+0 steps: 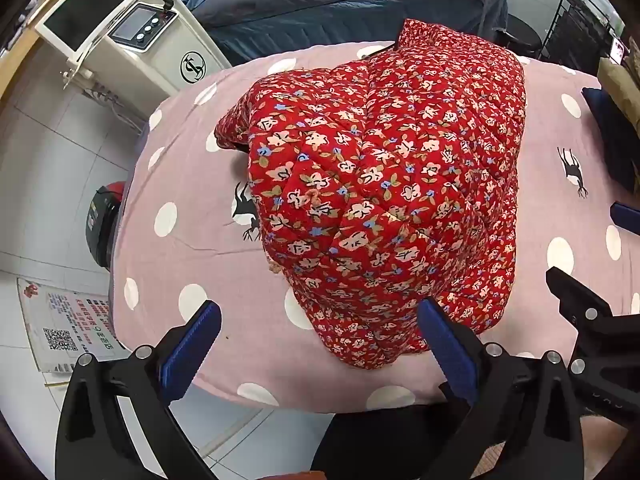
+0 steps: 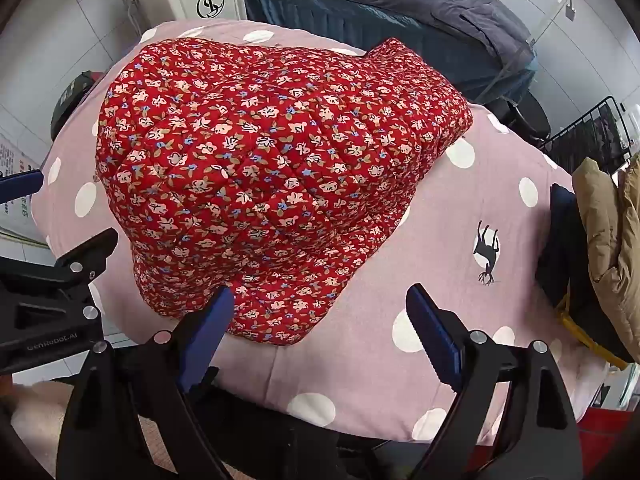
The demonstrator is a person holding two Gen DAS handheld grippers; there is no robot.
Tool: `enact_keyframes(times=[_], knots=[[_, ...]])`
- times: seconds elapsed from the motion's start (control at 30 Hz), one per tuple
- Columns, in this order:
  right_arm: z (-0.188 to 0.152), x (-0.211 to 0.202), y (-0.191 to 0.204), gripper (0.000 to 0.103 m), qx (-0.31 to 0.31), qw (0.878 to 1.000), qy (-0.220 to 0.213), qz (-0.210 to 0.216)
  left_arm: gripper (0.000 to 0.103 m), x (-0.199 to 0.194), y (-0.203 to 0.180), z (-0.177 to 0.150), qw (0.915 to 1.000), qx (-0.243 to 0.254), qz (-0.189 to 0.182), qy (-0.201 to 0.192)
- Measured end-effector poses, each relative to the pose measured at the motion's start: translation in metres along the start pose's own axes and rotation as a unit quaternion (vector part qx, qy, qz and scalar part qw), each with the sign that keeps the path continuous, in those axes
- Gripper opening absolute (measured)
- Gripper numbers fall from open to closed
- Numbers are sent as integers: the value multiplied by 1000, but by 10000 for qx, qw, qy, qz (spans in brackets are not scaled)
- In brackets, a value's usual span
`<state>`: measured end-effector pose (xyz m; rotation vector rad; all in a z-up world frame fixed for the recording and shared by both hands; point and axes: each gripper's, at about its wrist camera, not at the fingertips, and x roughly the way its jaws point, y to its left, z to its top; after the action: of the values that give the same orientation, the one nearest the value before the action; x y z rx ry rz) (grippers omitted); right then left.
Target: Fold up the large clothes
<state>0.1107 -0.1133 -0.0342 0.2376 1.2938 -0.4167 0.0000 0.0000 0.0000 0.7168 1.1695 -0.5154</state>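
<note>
folded red floral quilted coat [image 1: 384,184] on dotted pink cloth [image 1: 188,248], both tools wide

The quilted jacket [image 1: 380,184] in the middle of the frame is red, strewn with small pale-pink flowers, blue buds and olive leaves; the cloth [image 1: 192,248] beneath is dusty pink with white polka dots and black deer silhouettes. Both grippers have black frames and blue pads [image 1: 192,344]; bedding [image 1: 340,4] at the top is dark blue-grey.
</note>
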Motion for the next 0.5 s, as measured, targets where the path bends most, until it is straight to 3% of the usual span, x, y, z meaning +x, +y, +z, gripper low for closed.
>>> enact_keyframes(times=[0.5], knots=[[0,0,-1,87,18,10000,19,1,96,0,0,0,10000,-2,17,15]])
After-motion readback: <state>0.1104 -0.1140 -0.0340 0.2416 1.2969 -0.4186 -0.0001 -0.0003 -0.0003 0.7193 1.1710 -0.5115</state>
